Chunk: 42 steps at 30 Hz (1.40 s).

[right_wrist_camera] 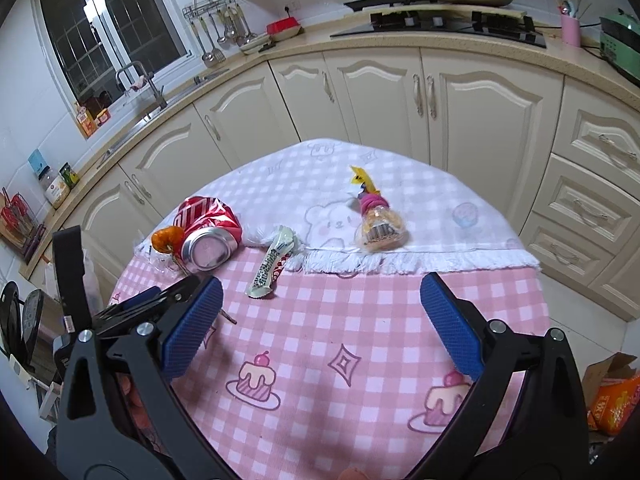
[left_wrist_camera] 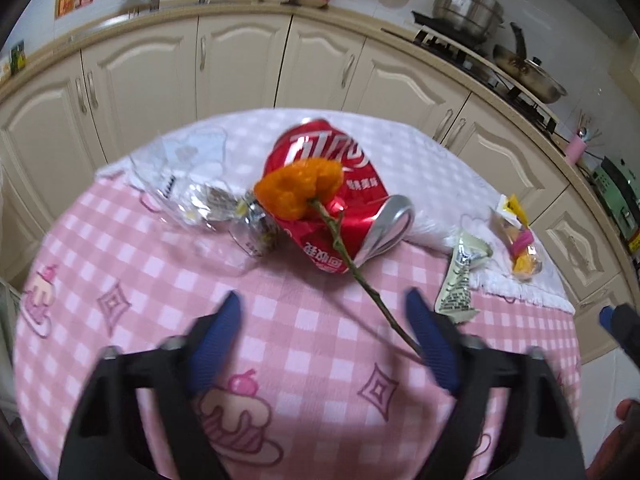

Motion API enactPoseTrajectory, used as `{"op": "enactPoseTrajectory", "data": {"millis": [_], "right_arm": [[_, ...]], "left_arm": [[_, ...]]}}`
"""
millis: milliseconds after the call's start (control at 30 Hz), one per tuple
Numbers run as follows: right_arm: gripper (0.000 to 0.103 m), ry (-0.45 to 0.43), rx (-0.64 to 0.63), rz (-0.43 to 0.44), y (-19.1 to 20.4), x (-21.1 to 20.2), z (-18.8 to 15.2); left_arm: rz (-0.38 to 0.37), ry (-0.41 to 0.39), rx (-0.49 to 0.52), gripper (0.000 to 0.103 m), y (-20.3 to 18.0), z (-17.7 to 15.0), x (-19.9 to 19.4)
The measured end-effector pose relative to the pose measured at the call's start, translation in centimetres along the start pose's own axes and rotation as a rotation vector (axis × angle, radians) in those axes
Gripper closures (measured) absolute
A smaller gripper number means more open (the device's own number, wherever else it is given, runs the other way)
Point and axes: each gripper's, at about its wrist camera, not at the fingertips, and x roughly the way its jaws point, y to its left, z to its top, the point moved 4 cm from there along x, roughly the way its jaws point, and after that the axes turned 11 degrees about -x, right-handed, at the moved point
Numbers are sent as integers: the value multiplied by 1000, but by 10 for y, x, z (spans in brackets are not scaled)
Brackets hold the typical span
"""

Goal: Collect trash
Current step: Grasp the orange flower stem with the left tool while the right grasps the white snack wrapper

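Orange flower [left_wrist_camera: 302, 186] is the target: left tongs [left_wrist_camera: 324, 312] unclenched around its stem; right tongs [right_wrist_camera: 320, 300] released, empty; next, pinch it.

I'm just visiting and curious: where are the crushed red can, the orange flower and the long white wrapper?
Crushed red can [left_wrist_camera: 320, 160], left wrist view, on its red side.
Orange flower [left_wrist_camera: 298, 188], left wrist view, on the bloom.
Long white wrapper [right_wrist_camera: 271, 266], right wrist view, mid-length on its printed face.

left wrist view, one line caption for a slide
Open left gripper nears an orange flower lying across a crushed red can.
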Motion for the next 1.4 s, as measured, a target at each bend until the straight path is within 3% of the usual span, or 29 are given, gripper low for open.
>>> {"op": "enactPoseTrajectory", "data": {"millis": [67, 133, 167, 233, 400, 567, 767, 900, 933, 967, 1000, 1067, 1133, 1167, 1200, 1233, 1300, 1400], "right_arm": [[6, 15, -10, 28, 7, 13, 2], [6, 28, -23, 54, 16, 24, 4], [8, 38, -29, 64, 21, 32, 5], [20, 61, -23, 82, 28, 48, 7], [64, 142, -26, 74, 46, 91, 7], [81, 164, -115, 4, 64, 107, -1], [84, 179, -112, 71, 62, 87, -23], [80, 195, -121, 85, 61, 77, -32], [71, 194, -119, 82, 61, 77, -31], [53, 186, -117, 66, 62, 78, -28], [44, 176, -118, 48, 63, 78, -25], [44, 169, -123, 36, 68, 81, -20], [46, 196, -153, 10, 73, 92, -19], [53, 193, -189, -20, 77, 97, -20], [73, 188, -217, -54, 79, 98, -19], [79, 185, -224, -73, 79, 97, -19], [83, 181, -169, -2, 73, 92, -22], [84, 160, -150, 7, 66, 81, -29]], "left_arm": [[-12, 2, -5, 50, 0, 1, 2], [-44, 23, -2, 77, -1, 1, 4], [-46, 28, 5, 86, 0, 1, 4], [-63, 33, 10, 87, 2, 0, 3], [-75, 22, 22, 93, 13, -3, -10], [-85, 14, 63, 97, 18, -10, -26], [-112, 25, 122, 100, 22, -25, -43], [-83, 38, 177, 98, 22, -35, -42], [-75, 45, 178, 96, 23, -36, -40], [-68, 52, 176, 93, 24, -35, -37], [-68, 48, 164, 82, 24, -32, -36], [-84, 42, 154, 76, 23, -27, -33], [-88, 45, 140, 77, 21, -20, -27], [-95, 45, 136, 78, 20, -18, -25], [-116, 50, 119, 89, 19, -16, -23], [-126, 59, 104, 96, 20, -15, -22], [-146, 47, 96, 99, 22, -14, -26], [-162, 19, 113, 99, 21, -19, -39]]}}
